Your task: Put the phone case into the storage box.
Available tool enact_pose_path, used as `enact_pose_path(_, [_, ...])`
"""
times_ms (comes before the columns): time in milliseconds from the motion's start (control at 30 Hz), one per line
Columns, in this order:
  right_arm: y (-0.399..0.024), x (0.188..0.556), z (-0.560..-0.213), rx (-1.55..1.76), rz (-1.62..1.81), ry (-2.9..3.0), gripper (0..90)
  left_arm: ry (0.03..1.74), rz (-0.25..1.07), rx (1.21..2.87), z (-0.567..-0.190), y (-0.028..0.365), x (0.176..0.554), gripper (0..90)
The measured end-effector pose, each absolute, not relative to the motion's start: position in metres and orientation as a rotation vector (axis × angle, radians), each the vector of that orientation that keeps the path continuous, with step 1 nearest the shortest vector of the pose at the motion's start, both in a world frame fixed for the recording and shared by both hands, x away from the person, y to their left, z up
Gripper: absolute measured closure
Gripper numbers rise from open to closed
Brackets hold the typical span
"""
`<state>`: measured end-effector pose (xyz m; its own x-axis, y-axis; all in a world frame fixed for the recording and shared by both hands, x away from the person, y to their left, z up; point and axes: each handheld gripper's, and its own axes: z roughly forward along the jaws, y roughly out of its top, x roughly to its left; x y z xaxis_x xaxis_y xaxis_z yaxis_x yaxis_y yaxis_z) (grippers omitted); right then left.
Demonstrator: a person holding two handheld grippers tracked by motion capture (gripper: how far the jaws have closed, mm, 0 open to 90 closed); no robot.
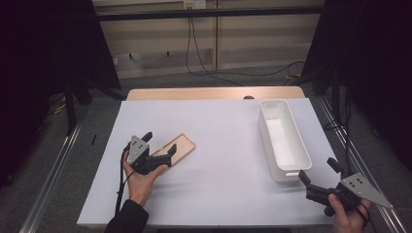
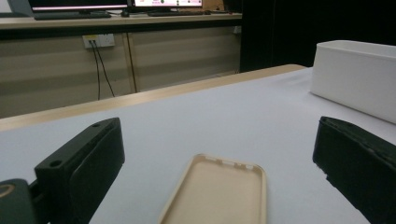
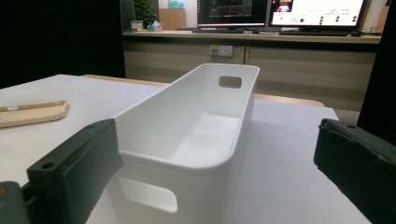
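Between the left gripper (image 1: 159, 145) fingers (image 2: 84, 163), a smooth, matt tan plastic phone case (image 2: 219, 196); ahead of the right gripper's fingers (image 3: 74, 168), a glossy white plastic bin (image 3: 196, 130); matt white table cover (image 1: 218, 145)

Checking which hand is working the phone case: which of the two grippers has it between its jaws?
The left gripper: its open jaws straddle the tan phone case. The right gripper faces the white bin.

your left gripper (image 1: 159, 143) sits over the near end of the tan phone case (image 1: 178, 147), jaws spread wide, toward the left side of the desk (image 1: 214, 141). your right gripper (image 1: 320, 175) hovers at the near right corner, jaws apart, just short of the white bin's (image 1: 283, 138) near end. the bin lies lengthwise along the right edge.
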<state>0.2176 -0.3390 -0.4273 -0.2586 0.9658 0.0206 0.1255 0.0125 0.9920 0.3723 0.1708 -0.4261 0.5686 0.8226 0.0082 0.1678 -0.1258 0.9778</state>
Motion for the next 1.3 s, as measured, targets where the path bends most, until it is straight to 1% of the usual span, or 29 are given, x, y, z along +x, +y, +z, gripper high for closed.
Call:
enact_pose_path(133, [-0.339,0.218,-0.427,1.17,1.342,1.495,0.0,0.842,0.693,1.618,-0.423,0.166,0.383,4.5])
enact_pose_path(300, [-0.339,0.218,-0.427,1.17,1.342,1.496,0.0,0.843,0.704,1.6,-0.417,0.161,0.392,9.6])
enact_pose_path(667, [-0.339,0.217,-0.427,1.168,1.343,1.498,0.0,0.847,0.733,1.549,-0.402,0.156,0.418,10.5])
enact_pose_path(800, [-0.339,0.218,-0.428,1.166,1.34,1.503,0.0,0.859,0.753,1.573,-0.399,0.155,0.427,8.9])
enact_pose_path(833, [-0.339,0.217,-0.428,1.165,1.34,1.503,0.0,0.866,0.741,1.568,-0.398,0.155,0.429,8.6])
enact_pose_path(967, [-0.339,0.217,-0.427,1.166,1.342,1.5,0.0,0.882,0.755,1.573,-0.397,0.156,0.438,10.3])
enact_pose_path(1033, [-0.339,0.217,-0.427,1.168,1.343,1.501,0.0,0.89,0.755,1.581,-0.397,0.156,0.442,13.1])
enact_pose_path(1100, [-0.339,0.217,-0.427,1.166,1.343,1.502,0.0,0.887,0.76,1.587,-0.397,0.156,0.445,13.7])
enact_pose_path(1133, [-0.339,0.217,-0.427,1.166,1.343,1.501,0.0,0.881,0.758,1.581,-0.398,0.156,0.446,16.0])
enact_pose_path(1167, [-0.339,0.217,-0.428,1.167,1.343,1.501,0.0,0.867,0.738,1.589,-0.399,0.156,0.448,16.9])
enact_pose_path(1200, [-0.34,0.217,-0.428,1.167,1.342,1.5,0.0,0.888,0.721,1.576,-0.4,0.156,0.447,18.2])
enact_pose_path(1233, [-0.34,0.217,-0.427,1.169,1.342,1.5,0.0,0.882,0.708,1.59,-0.401,0.156,0.447,21.0])
enact_pose_path(1267, [-0.34,0.217,-0.428,1.167,1.34,1.503,0.0,0.874,0.705,1.612,-0.402,0.155,0.447,29.4])
enact_pose_path(1300, [-0.34,0.217,-0.428,1.167,1.34,1.503,0.0,0.869,0.707,1.627,-0.404,0.155,0.447,29.4])
